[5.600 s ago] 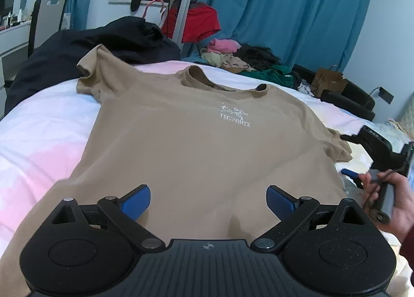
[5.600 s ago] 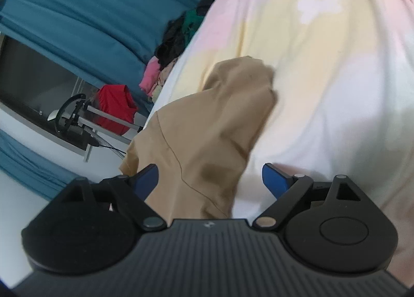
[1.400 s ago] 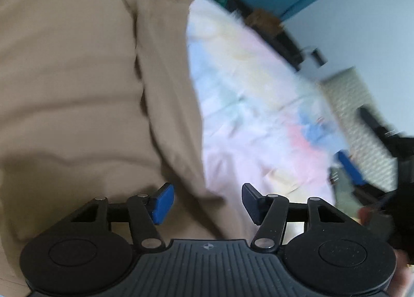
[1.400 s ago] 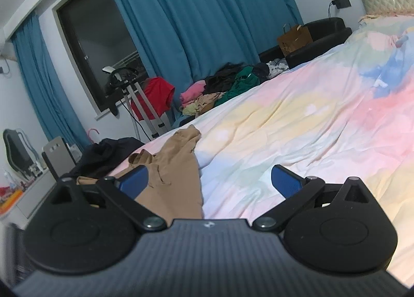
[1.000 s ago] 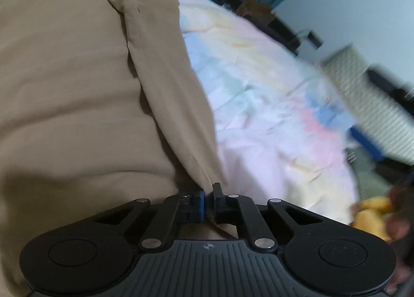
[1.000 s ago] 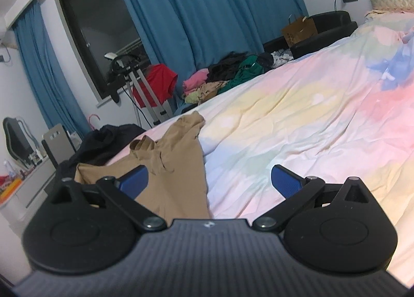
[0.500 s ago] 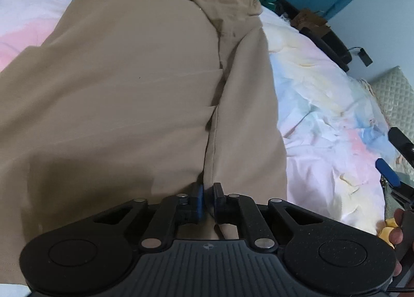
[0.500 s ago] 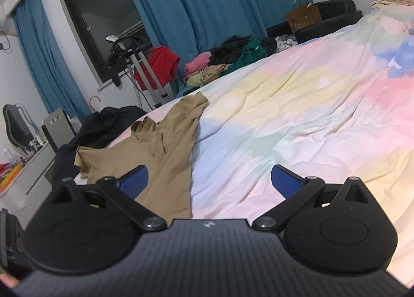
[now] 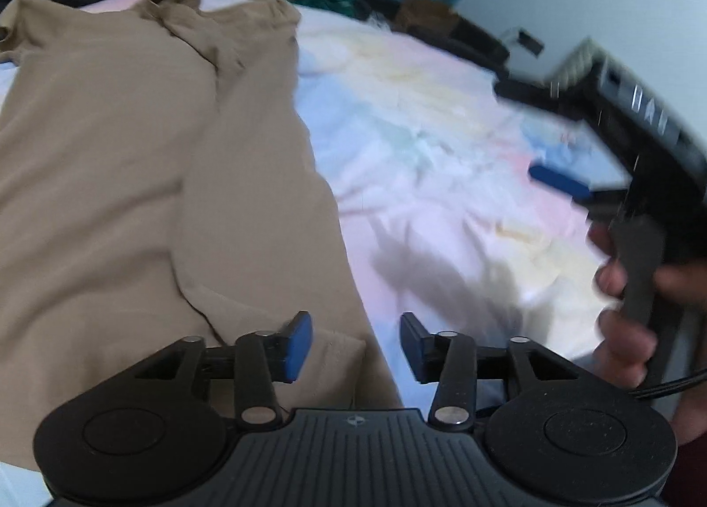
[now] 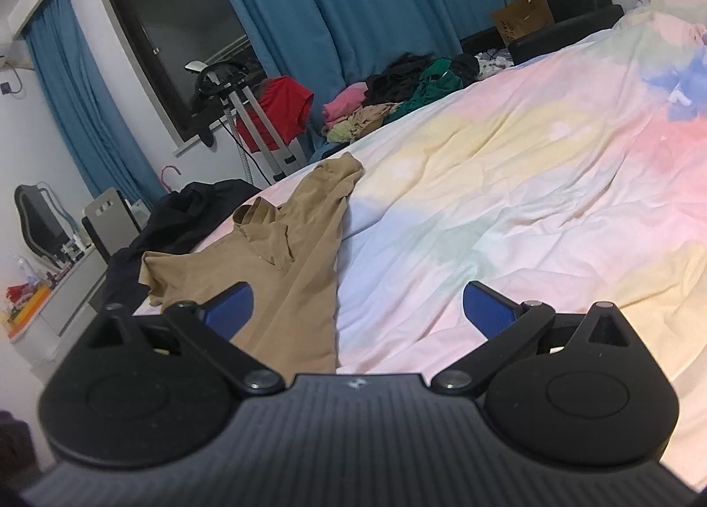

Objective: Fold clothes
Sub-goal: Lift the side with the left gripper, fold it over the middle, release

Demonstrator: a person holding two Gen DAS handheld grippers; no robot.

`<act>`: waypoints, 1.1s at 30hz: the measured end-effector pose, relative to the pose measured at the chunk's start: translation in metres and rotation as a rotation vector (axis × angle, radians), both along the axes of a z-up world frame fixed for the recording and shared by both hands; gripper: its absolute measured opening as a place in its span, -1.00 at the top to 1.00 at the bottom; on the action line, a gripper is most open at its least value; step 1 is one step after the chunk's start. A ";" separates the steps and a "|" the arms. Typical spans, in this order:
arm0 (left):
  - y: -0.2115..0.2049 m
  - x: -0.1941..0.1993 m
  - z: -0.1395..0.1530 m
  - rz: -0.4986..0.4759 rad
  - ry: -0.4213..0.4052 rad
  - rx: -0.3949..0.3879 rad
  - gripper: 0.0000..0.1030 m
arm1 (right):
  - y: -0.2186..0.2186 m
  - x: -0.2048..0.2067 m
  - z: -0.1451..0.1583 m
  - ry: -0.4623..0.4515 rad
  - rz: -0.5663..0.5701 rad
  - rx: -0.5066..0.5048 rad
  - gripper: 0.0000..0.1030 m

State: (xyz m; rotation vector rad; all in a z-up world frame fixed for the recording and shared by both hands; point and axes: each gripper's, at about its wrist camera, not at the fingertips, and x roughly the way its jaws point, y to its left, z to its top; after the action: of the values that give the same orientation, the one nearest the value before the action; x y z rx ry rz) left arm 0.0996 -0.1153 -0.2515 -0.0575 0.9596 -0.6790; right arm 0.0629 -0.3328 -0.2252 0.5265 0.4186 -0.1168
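A tan T-shirt [image 9: 132,162] lies on the pastel bedsheet [image 9: 442,144] with its right side folded inward over the body. My left gripper [image 9: 355,345] hovers open just above the shirt's bottom right corner, nothing between its blue pads. In the right wrist view the same shirt [image 10: 300,250] stretches away to the left, collar toward the window. My right gripper [image 10: 358,308] is open and empty above the sheet [image 10: 508,197] beside the shirt's hem. It also shows blurred at the right of the left wrist view as the right gripper [image 9: 618,180], held by a hand [image 9: 627,317].
A dark garment [image 10: 185,215] lies past the shirt's collar end. A pile of clothes [image 10: 389,104] sits by the blue curtains [image 10: 375,7]. A red cloth [image 10: 283,109] hangs on a metal stand. A brown paper bag [image 10: 523,18] rests on a black seat.
My left gripper was shut on the shirt's lower edge half a second ago; it has since let go and stands open. The right gripper has swung closer on the right.
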 end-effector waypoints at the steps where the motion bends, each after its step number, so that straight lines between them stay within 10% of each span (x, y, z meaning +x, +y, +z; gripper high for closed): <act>1: -0.003 -0.001 -0.004 0.001 -0.005 0.012 -0.11 | 0.000 0.000 0.000 0.003 -0.003 -0.001 -1.00; 8: -0.006 -0.011 -0.019 -0.013 -0.061 0.142 0.50 | 0.001 0.002 -0.002 0.019 -0.003 0.002 -1.00; 15: 0.024 -0.018 0.003 0.076 -0.081 0.019 0.89 | 0.004 0.002 -0.003 0.029 0.004 -0.019 -1.00; 24: 0.114 -0.029 -0.007 0.423 0.251 -0.028 0.96 | 0.004 0.001 -0.001 0.025 0.011 -0.016 -1.00; 27: 0.129 -0.034 -0.006 0.473 0.292 -0.041 0.90 | 0.001 0.001 -0.002 0.030 0.006 0.000 -1.00; 31: 0.126 -0.041 0.012 0.457 0.205 -0.033 0.05 | 0.002 0.001 -0.002 0.030 0.012 -0.001 -1.00; 33: 0.122 -0.040 0.024 0.443 0.146 -0.019 -0.07 | 0.003 0.001 -0.002 0.020 0.021 -0.001 -1.00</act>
State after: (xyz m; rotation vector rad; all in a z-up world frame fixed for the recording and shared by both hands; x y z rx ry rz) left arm 0.0600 0.0064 -0.2279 -0.3309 1.0365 -0.2770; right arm 0.0639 -0.3300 -0.2271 0.5206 0.4436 -0.1018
